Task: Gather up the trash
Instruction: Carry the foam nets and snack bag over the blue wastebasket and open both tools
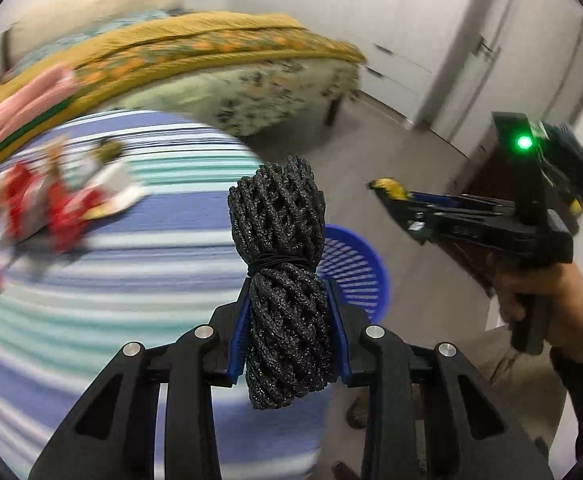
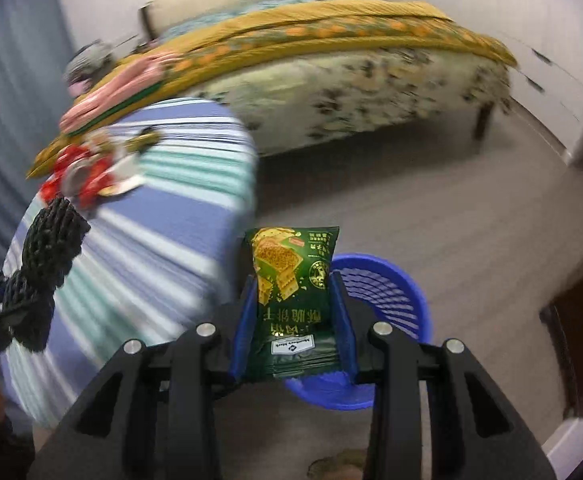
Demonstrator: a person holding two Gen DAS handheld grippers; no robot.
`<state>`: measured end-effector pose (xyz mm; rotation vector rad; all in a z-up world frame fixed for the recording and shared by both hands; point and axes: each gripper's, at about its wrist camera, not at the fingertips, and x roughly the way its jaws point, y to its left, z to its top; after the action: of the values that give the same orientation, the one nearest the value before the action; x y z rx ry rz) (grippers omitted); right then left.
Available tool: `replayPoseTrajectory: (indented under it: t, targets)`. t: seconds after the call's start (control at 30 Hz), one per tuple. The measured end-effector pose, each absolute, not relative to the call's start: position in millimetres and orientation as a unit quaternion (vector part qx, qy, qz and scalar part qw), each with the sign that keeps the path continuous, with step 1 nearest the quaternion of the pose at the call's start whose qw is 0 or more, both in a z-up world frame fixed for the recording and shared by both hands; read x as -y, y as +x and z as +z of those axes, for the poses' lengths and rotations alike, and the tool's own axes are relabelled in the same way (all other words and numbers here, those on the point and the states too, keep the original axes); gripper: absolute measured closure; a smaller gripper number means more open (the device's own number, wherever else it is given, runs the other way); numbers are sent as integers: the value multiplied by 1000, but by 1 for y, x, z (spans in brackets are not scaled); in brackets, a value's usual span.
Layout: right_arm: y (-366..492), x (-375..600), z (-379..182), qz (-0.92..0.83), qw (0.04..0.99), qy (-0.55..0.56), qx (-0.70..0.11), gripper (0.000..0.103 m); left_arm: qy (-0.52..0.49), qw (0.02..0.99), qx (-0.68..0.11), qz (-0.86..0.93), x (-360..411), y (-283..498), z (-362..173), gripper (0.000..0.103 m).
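A green snack packet (image 2: 291, 300), printed with yellow Chinese characters seen upside down and a small white label too fine to read, sits clamped between the blue pads of the right gripper (image 2: 293, 312), just above the blue slatted basket (image 2: 387, 292) on the grey floor. The left gripper (image 1: 287, 328) is clenched on a black foam net bundle (image 1: 281, 264) tied with a thin band. Red wrappers (image 2: 87, 180) lie on the striped cloth (image 2: 163, 216), blurred.

Place: a home bedroom
Bed: bed (image 2: 331, 76) with mustard bedspread and floral skirt
Storage: white wardrobe doors (image 1: 451, 28) along the wall
Floor: grey floor (image 2: 471, 208), blue basket (image 2: 387, 292)
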<state>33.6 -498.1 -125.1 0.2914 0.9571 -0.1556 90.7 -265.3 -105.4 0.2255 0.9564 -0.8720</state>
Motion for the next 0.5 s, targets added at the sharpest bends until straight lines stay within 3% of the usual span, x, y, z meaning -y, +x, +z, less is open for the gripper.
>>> replayPoseTrajectory:
  t: [0.23, 0.5]
  targets:
    - [28, 565, -167, -112, 855, 198, -466, 68, 140, 763, -473, -417, 369, 95, -150, 68]
    - [34, 597, -200, -114, 838, 263, -465, 66, 150, 749, -498, -412, 419, 109, -196, 64]
